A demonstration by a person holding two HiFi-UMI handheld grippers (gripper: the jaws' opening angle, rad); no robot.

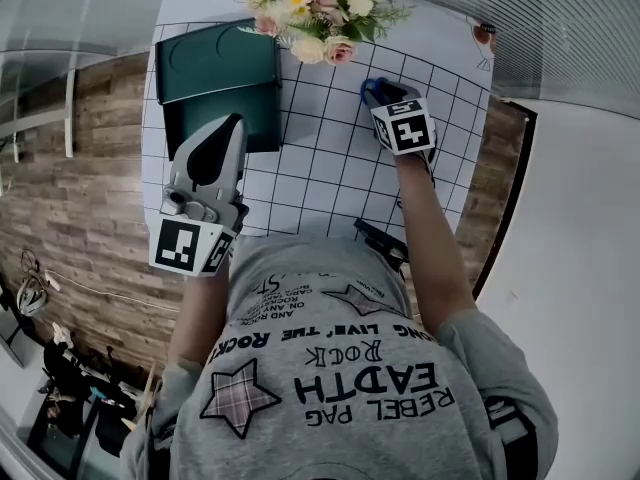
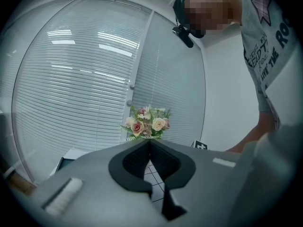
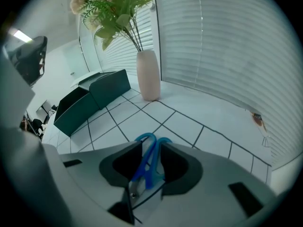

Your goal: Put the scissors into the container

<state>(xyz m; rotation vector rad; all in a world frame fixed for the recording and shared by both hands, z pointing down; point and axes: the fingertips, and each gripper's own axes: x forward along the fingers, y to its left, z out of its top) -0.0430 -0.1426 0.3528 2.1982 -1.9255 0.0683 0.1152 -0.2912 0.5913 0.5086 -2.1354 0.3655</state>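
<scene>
Upper left of the head view: green container (image 1: pixel 215 63) on the gridded bench (image 1: pixel 320 168), lid open and laid back toward the frame's top.

Just below it, left of centre: left gripper (image 1: pixel 236 120), tip overlapping the container's lower edge in the frame. In the left gripper view, jaws closed together, pads meeting at the tip (image 2: pixel 150 143).

Top centre of the head view: flowers (image 1: pixel 320 8), to the right of the container. In the right gripper view, seen as a pale vase (image 3: pixel 149 74) at upper centre, with the container (image 3: pixel 90 100) to its left, well apart from the jaws.

Right of centre in the head view: scissors (image 1: pixel 370 90) on the bench, below the flowers and well apart from the container, blue handles showing at the tip of the right gripper (image 1: pixel 385 93). In the right gripper view, right gripper (image 3: pixel 151 148) pointed steeply down at the bench, jaws apart by a narrow gap, scissors (image 3: pixel 147 160) standing in that gap, handle loops past the tips, blades toward the lower edge of the frame. Scissors not in the container.
</scene>
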